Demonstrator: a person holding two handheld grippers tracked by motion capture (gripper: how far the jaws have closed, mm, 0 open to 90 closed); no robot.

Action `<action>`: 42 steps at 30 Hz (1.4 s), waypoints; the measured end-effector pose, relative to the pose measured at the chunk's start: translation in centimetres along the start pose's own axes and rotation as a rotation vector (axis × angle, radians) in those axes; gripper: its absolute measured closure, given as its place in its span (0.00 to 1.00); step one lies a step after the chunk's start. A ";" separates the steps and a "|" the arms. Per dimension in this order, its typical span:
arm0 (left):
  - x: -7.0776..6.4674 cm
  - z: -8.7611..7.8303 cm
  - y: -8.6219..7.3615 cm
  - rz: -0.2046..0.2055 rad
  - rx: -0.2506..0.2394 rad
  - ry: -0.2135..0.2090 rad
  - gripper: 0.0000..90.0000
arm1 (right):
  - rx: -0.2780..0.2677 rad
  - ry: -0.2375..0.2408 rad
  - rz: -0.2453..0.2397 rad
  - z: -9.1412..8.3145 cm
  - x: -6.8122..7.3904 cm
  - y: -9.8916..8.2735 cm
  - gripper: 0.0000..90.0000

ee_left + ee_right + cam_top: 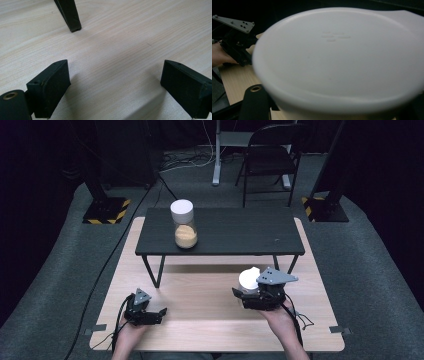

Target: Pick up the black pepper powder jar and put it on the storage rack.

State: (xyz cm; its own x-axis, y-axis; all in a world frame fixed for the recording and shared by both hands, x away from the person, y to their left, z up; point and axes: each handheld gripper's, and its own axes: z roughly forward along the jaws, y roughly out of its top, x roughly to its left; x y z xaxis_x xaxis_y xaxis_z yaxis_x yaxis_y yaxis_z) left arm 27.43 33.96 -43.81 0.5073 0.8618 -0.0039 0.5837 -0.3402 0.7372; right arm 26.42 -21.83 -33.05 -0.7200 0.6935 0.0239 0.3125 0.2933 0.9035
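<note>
- At five o'clock on the bench [210,320], the right hand-held gripper [248,292] pinches a white-lidded jar [249,279].
- At seven o'clock, the left hand-held gripper [159,312] rests spread, nothing between.
- At twelve o'clock, a black low table [235,232] carries a second jar [184,224], well apart.

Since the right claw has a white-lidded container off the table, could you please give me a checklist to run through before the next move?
1. Right claw shut on the white-lidded container: ok.
2. Lid seated on that container: cannot tell; the right gripper view is blurred.
3. Left claw open with nothing between its jaws: ok.
4. Bare space on the black shelf right of the white-lidded jar: ok.
5. Left claw apart from the shelf leg: ok.
6. Contents of the held container: cannot tell.
</note>
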 end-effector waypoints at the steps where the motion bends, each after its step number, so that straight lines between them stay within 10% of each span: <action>1: 0.0 0.0 0.0 0.000 0.000 0.000 0.09 | -0.002 -0.001 -0.001 -0.1 0.0 0.2 0.31; 42: 0.0 0.0 0.0 0.000 0.000 0.000 0.09 | -0.020 -0.033 -0.021 -0.7 0.1 9.0 0.31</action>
State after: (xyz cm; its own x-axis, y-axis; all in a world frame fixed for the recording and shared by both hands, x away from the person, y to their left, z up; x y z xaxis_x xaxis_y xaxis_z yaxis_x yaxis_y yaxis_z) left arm 27.44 33.96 -43.81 0.5074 0.8617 -0.0039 0.5837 -0.3403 0.7372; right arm 28.75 -19.56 -24.64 -0.7056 0.7085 -0.0093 0.2843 0.2950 0.9122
